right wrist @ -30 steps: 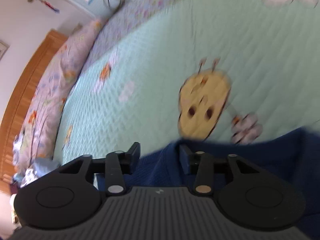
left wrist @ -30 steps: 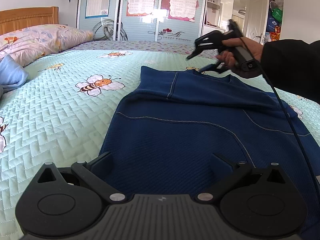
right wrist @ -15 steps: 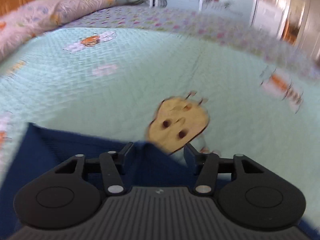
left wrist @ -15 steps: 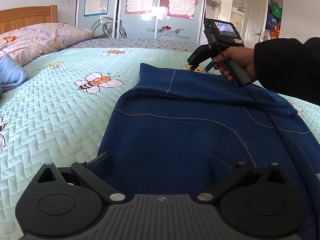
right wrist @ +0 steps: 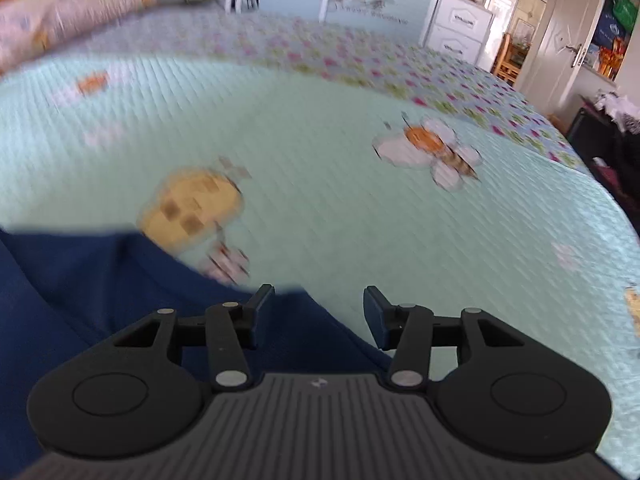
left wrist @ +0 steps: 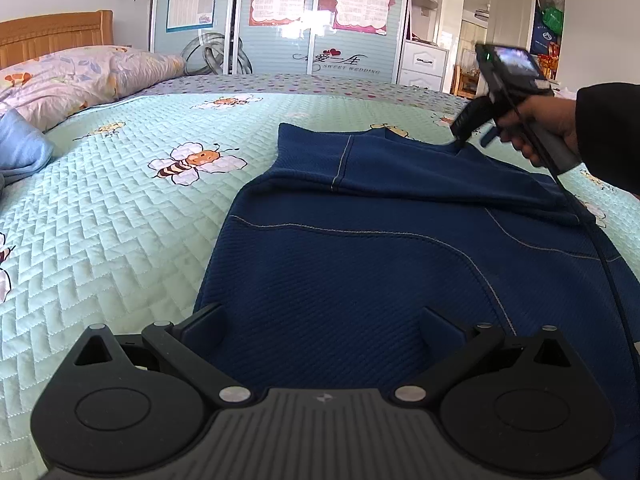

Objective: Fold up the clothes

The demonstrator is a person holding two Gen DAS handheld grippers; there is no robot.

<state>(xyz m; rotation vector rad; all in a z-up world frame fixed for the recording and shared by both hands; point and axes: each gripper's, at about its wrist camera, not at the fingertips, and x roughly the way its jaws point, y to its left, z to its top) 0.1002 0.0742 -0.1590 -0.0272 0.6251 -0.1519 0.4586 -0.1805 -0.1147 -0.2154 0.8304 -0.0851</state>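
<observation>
Right claw swung to far garment corner, opening, nothing clamped | left claw apart, hovering over blue garment on bed, likely ready to fold

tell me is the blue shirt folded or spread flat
Partly folded: the blue shirt lies on the bed, its far part doubled over.

A lived-in home bedroom. Wide bed spread with a mint quilted coverlet printed with cartoon bees, backed by a wooden headboard and a floral pillow. Behind it, a sliding-door wardrobe lettered "Sweet Wedding" and hung with printed charts. To the right, white drawers and an open door giving onto another room.
</observation>
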